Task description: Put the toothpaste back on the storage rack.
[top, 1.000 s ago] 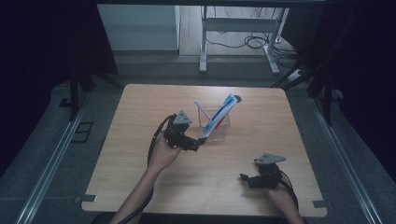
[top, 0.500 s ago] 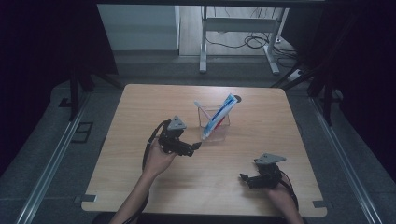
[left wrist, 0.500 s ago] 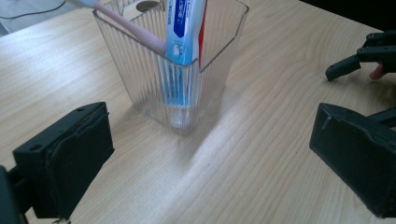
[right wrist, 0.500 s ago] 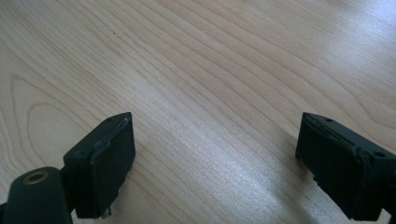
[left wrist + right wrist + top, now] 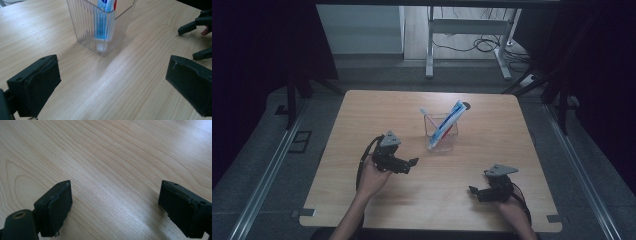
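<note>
A clear ribbed plastic cup (image 5: 442, 136) (image 5: 100, 23) stands near the middle of the wooden table (image 5: 362, 115). A blue and white toothpaste tube (image 5: 449, 121) (image 5: 102, 22) leans in it, beside a pink-handled toothbrush (image 5: 428, 118). My left gripper (image 5: 411, 164) (image 5: 110, 82) is open, empty, to the left of the cup and a short way from it, its jaws pointing at the cup. My right gripper (image 5: 473, 192) (image 5: 115, 207) rests low near the table's front right, jaws wide apart over bare wood, nothing between them. Its jaw tips (image 5: 192, 26) also appear at the right of the left gripper view.
Black cables trail from both grippers. Beyond the table's far edge stand a metal stand (image 5: 467, 30) and loose cables on the floor (image 5: 477, 46). Metal rails (image 5: 267, 175) run along the floor on both sides of the table.
My left gripper has drawn back from the cup toward the front left and sunk a little. The right gripper has stayed where it was.
</note>
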Motion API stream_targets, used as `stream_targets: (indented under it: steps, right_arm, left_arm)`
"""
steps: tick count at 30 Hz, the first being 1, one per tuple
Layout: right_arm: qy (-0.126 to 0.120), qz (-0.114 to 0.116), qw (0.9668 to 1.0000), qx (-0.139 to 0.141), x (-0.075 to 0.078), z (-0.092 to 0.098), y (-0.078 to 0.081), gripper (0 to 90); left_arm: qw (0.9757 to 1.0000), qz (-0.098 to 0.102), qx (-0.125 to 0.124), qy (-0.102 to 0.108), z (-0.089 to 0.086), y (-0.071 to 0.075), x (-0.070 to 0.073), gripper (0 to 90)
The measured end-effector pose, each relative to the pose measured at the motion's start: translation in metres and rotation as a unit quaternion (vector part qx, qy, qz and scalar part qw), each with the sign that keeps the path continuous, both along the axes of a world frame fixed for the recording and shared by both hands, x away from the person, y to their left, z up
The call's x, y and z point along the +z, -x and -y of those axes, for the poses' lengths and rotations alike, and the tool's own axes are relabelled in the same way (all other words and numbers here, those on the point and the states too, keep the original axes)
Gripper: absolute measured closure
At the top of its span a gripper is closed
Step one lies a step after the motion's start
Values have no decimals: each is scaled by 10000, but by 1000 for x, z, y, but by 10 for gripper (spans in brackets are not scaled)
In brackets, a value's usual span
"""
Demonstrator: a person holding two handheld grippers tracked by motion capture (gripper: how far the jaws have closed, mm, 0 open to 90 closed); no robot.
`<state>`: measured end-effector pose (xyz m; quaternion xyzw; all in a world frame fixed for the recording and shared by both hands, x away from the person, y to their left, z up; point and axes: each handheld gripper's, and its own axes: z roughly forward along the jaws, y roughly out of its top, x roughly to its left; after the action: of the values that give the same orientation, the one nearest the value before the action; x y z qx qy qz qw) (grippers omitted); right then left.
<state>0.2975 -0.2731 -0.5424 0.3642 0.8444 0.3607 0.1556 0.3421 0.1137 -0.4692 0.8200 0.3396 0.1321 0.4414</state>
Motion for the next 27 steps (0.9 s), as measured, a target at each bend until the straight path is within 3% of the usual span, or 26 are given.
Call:
stream_targets:
  steps: [15,27]
  right_arm:
    - [-6,-11,10000,-15,0,0,0,122]
    - [-5,-10,10000,-17,0,0,0,122]
  left_arm:
    - [9996,-121,223,-98,-24,18,-18,0]
    - [9989,-213,324,-259,-33,34,-36,0]
